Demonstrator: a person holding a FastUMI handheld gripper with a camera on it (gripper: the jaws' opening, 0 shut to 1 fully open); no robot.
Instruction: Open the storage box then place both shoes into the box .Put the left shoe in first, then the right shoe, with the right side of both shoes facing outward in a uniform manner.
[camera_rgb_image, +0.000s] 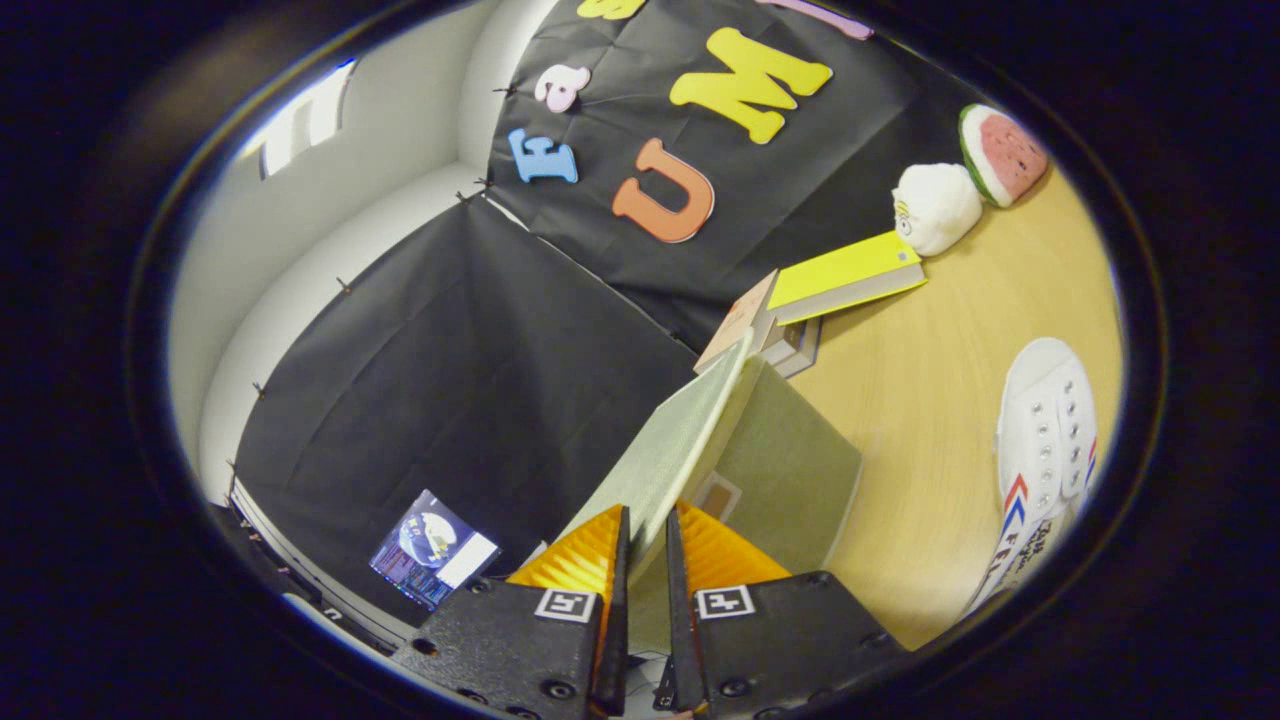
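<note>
A lit screen (433, 549) leans at the foot of the black cloth wall (460, 380), left of the gripper (645, 530). The gripper's two fingers stand close together and pinch the thin edge of the storage box's lid (672, 445), which is lifted and tilted up, running away from the fingertips toward the books. Each finger base carries a small square black-and-white marker. Just right of the lid sits the greenish fabric storage box (790, 470) on the wooden table (930, 400), a small pale label patch on its near side; no writing on it can be made out. Beyond the box lie stacked books (790, 335), the top yellow book (845, 275) jutting out past the others. Farther on rest a white plush toy (935, 208) and a watermelon-slice toy (1003, 153), touching. Bare tabletop lies open between the box and a white shoe (1045, 440) well to the right, with red and blue stripes and lettering too distorted to read.
</note>
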